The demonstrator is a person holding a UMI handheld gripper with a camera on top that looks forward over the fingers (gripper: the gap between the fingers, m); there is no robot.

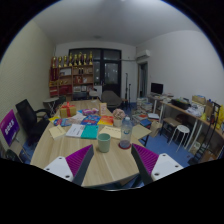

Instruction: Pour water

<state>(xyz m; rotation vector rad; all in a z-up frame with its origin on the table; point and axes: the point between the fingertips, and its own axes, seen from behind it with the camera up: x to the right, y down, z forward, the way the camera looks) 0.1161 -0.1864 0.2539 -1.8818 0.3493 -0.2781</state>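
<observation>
Gripper [110, 165] fingers spread apart, nothing between them, purple pads [77, 158] at both sides, raised above near edge of wooden surface [100, 170]. Green cup [103, 142] just ahead of fingers, upright on surface. Clear water bottle [126, 127] just beside cup, slightly farther, upright. Beyond: books and papers [89, 125] scattered across surface. Black chair [28, 118] at one side, bookshelf [76, 75] against far wall, white desk with monitor [157, 90] at other side, white stool [181, 131] near it.
</observation>
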